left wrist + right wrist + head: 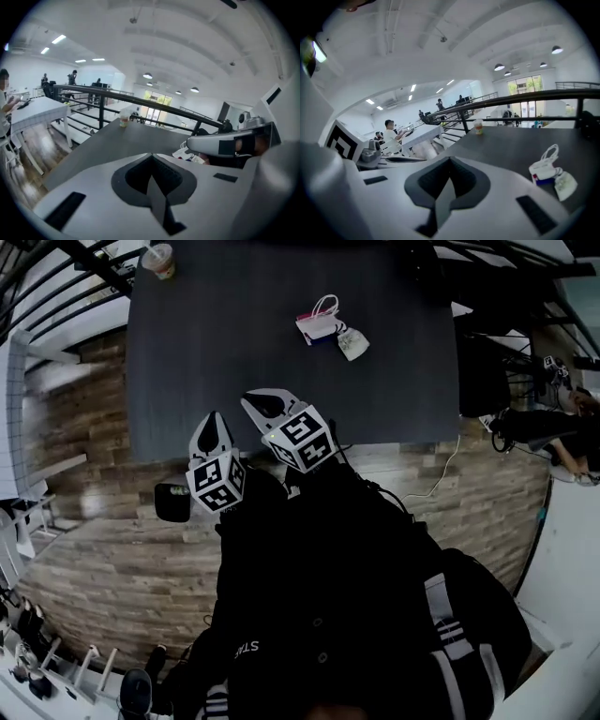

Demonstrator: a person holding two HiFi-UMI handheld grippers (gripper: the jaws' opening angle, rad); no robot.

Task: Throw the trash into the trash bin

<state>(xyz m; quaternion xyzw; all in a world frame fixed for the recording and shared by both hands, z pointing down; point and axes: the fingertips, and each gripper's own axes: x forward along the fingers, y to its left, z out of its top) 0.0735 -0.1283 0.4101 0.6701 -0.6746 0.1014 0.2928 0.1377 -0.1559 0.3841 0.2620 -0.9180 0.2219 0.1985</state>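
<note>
Two grippers: the left gripper (215, 420) and the right gripper (255, 401) both have their jaws pressed together with nothing between them. They hang side by side over the near edge of the table (187, 352).
Trash: a small white packet (319, 324) with a loop handle and a crumpled paper (353, 343) touching it lie on the table top, well ahead of both grippers. Nothing is picked up yet.
Cup: a cup (157, 259) stands alone at the far left corner; I cannot tell whether it is also trash.
Bin: a dark container (172, 503) on the floor near the left gripper may be the bin, but this is not certain.
Risk, closed jaws: if a gripper arrives without opening first, I think it would only push the packet away.
Risk, two pieces: because they touch, pinching one could drag the other off the table.
Risk, loop handle: a grip on the thin loop alone may let the packet swing and slip out.
Risk, crowding: the grippers are close together and could knock each other.
</note>
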